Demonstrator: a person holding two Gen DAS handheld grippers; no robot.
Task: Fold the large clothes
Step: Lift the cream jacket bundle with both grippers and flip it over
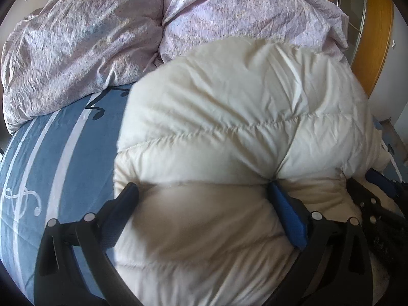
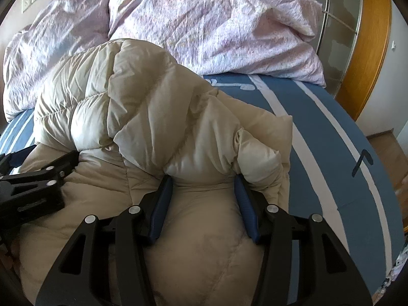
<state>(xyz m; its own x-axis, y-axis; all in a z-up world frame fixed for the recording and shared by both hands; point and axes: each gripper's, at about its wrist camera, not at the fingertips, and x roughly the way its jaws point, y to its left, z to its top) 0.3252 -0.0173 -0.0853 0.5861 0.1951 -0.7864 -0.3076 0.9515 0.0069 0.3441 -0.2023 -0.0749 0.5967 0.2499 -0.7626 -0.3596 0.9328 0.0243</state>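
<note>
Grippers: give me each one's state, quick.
Left gripper: open, straddling the jacket.
Right gripper: open, fingers around a jacket fold, not clamped.

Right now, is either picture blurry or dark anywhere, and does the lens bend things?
Left wrist view: the puffy jacket looks soft and smeared near its edges, and shadowed between the left tool's fingers. Right wrist view: sharper, daylight glossy on the jacket. Both views curve the striped bedsheet and darken at the corners.

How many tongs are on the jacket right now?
2. The left tongs press into the cream puffer jacket near its left side; the right tongs straddle a puffed fold toward its right side. Both stand open.
</note>
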